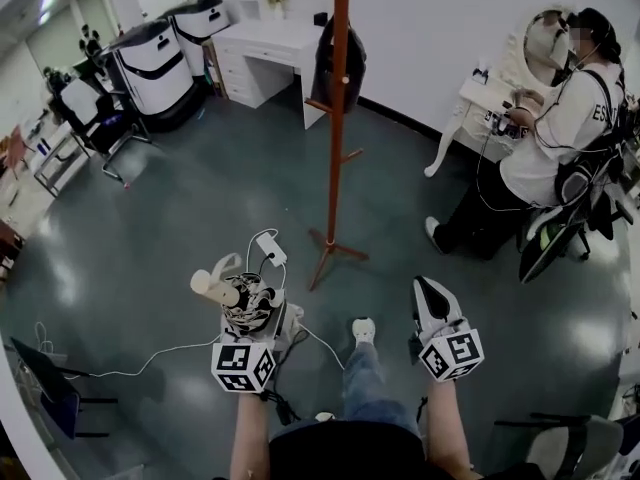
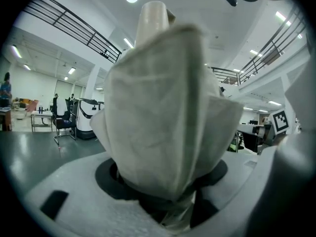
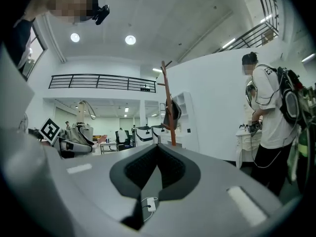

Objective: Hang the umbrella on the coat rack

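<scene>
Sitting between the left gripper's jaws, the folded cream umbrella (image 2: 163,112) is clamped around its bundled fabric, and its pale cylindrical end sticks out beyond them. The left gripper (image 1: 250,313) carries it above the grey floor (image 1: 180,208), well apart from the orange coat rack (image 1: 338,118), on which a dark bag (image 1: 350,63) hangs. The right gripper (image 1: 425,293) is empty, its jaw tips together. A white charger (image 1: 271,249) lies on the floor between the umbrella and the rack's base.
</scene>
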The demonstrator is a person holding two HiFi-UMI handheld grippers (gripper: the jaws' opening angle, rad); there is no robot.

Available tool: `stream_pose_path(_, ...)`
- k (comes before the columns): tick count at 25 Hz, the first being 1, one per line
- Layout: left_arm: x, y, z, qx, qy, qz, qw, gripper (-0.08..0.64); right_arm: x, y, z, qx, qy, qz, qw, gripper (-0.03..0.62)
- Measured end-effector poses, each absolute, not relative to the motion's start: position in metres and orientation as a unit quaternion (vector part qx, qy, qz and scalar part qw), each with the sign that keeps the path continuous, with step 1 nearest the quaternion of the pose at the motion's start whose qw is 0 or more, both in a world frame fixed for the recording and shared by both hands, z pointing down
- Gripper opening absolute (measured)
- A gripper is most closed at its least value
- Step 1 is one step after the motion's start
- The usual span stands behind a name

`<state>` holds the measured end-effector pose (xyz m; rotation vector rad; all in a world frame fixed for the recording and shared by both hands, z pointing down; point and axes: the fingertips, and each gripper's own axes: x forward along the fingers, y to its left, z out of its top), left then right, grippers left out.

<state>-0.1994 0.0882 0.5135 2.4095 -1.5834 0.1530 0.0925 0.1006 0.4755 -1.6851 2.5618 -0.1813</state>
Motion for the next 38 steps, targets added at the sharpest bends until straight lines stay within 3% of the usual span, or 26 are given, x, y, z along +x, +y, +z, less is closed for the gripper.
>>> stream_pose_path(17, -0.117, -0.162, 0.502, 0.810, -0.572, 0.057, 0.121, 0.295, 0.111, -0.215, 0.443, -0.407, 0.911, -0.053, 0.037, 0.008)
stream_pose_path(38, -0.068, -0.255, 0.510, 0.839, -0.520, 0.096, 0.130, 0.295, 0.109, -0.324, 0.444, -0.381, 0.922, -0.067, 0.036, 0.008)
